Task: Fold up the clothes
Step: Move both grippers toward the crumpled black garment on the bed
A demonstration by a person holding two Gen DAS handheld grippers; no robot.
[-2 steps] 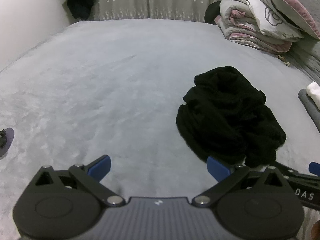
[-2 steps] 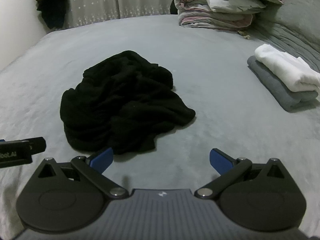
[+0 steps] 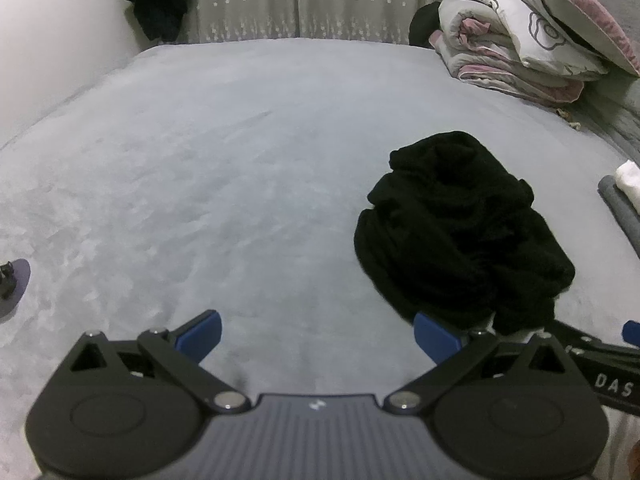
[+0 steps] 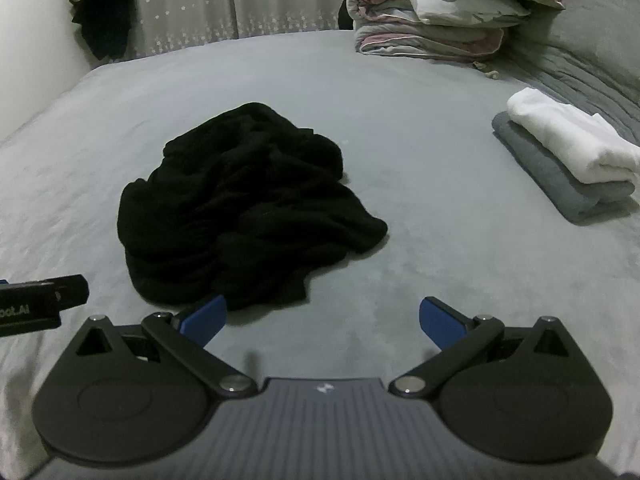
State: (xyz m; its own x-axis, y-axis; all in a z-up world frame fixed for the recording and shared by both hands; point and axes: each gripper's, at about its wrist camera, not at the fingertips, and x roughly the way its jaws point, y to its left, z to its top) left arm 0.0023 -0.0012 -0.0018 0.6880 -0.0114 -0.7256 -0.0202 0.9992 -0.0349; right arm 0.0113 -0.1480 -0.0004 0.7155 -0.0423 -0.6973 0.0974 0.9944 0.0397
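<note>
A crumpled black garment lies in a heap on the grey bed; it also shows in the right wrist view. My left gripper is open and empty, just left of the garment's near edge. My right gripper is open and empty, with its left fingertip at the garment's near edge. Part of the left gripper shows at the left edge of the right wrist view.
A folded white garment on a folded grey one lies at the right of the bed. Folded quilts and a pillow are piled at the far right. Dark clothes hang by the curtain. A small dark object lies at the left.
</note>
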